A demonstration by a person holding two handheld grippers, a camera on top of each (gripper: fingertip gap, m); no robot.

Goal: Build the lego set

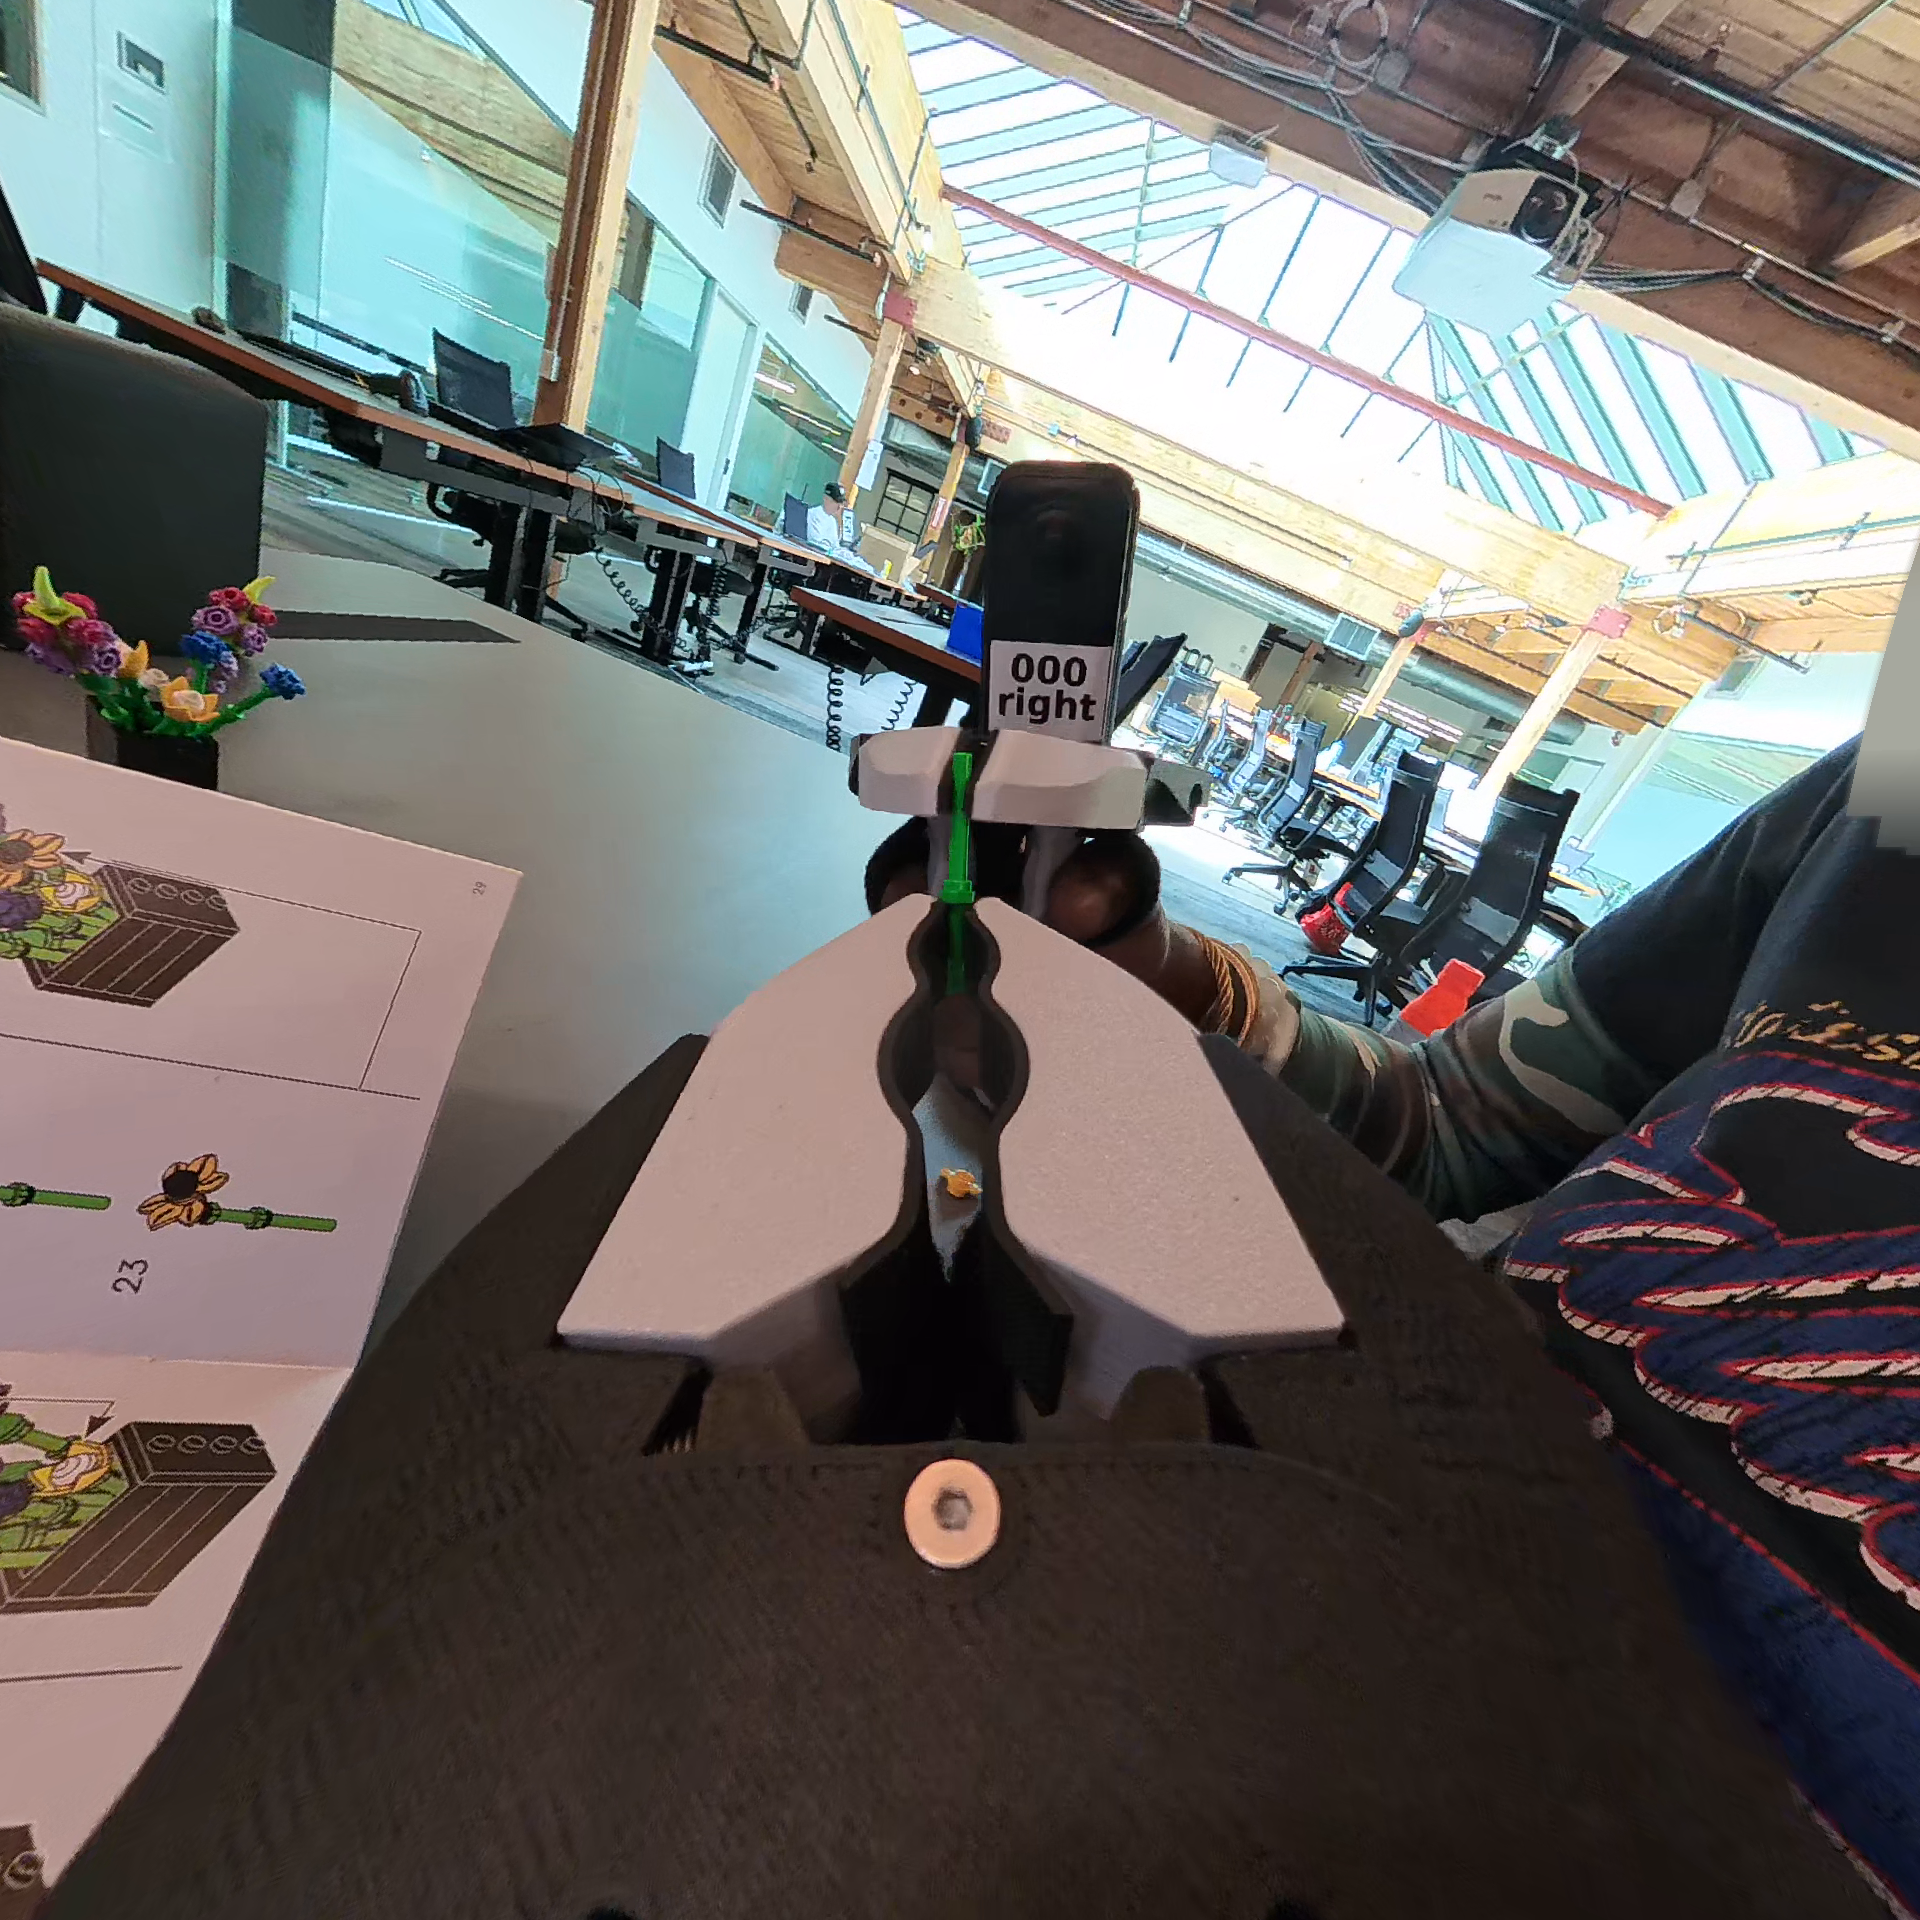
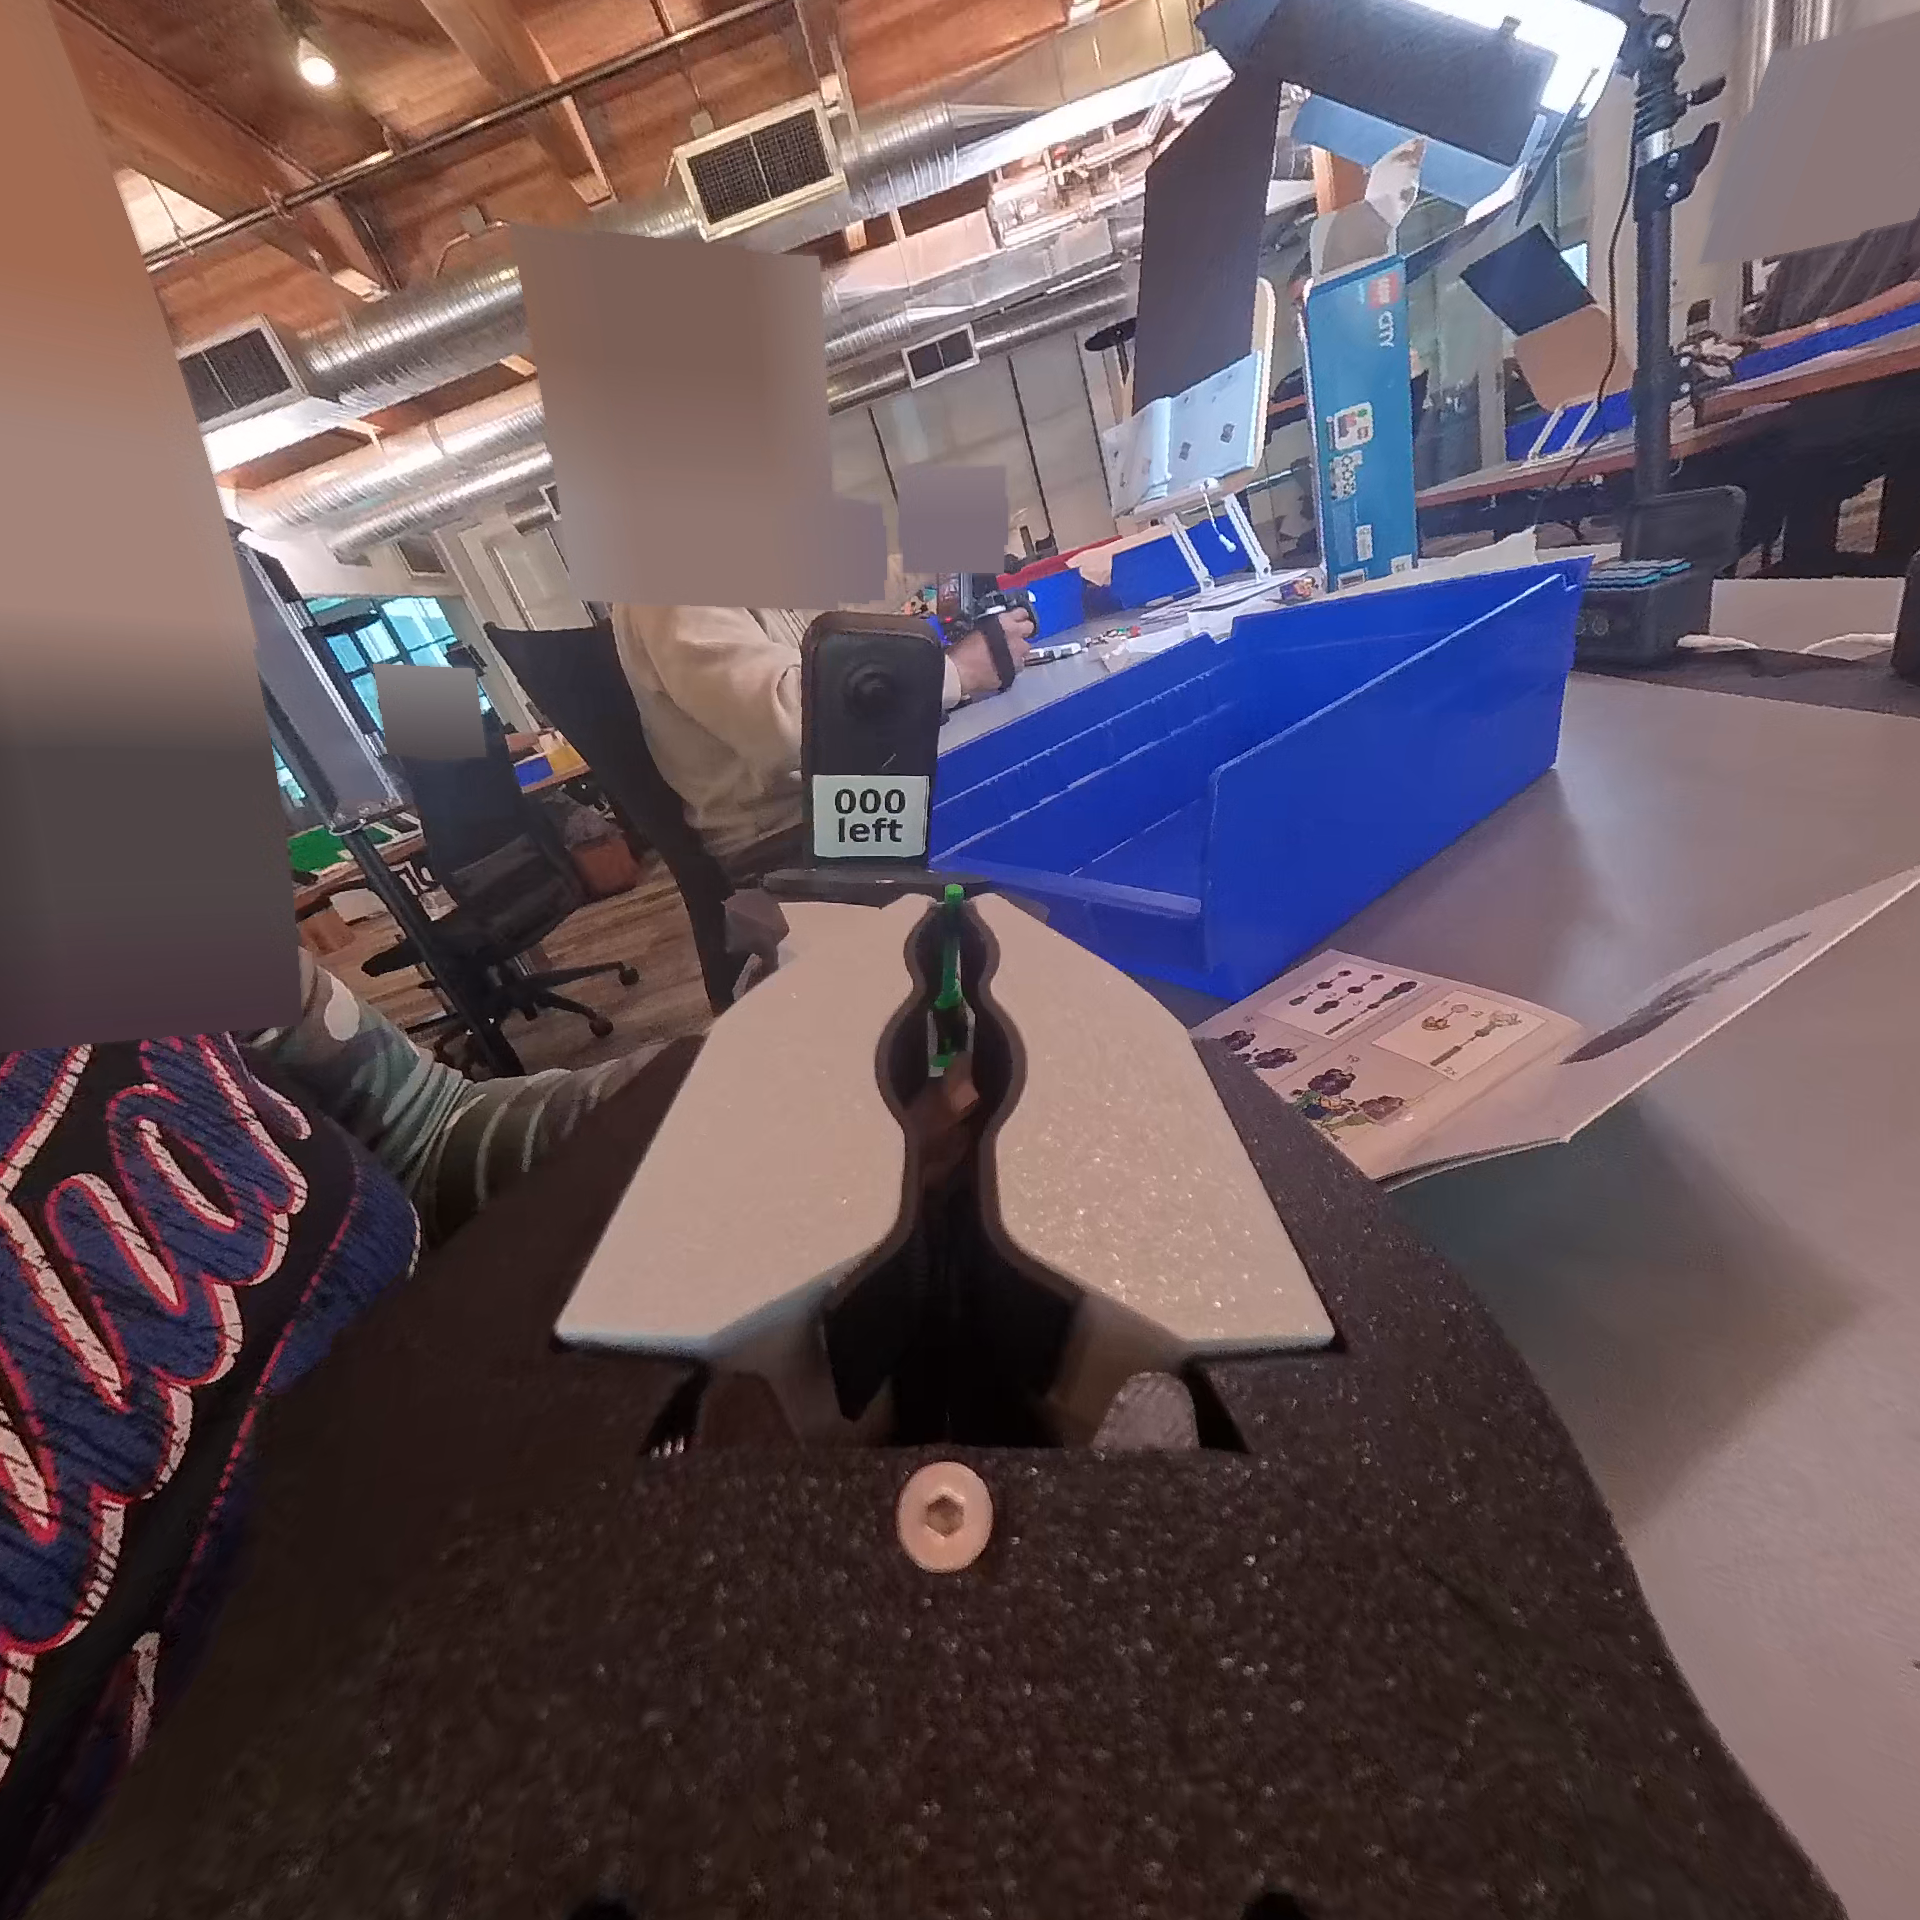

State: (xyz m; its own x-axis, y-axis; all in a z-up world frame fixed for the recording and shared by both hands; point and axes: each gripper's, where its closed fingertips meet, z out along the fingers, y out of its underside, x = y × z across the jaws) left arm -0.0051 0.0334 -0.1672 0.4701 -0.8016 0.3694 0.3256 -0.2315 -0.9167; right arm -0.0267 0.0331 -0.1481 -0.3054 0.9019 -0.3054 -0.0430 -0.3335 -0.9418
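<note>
Above the grey table [image 1: 582, 790], both my grippers [image 1: 953, 914] [image 2: 948, 914] pinch one green stem [image 1: 958, 873], tip-to-tip, to join its sections.

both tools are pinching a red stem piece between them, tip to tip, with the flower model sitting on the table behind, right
Not quite: the stem piece is green, not red, as the left wrist view shows. Otherwise yes: the left tool and right tool both pinch it, tip to tip, and the flower model sits on the table behind.
</note>
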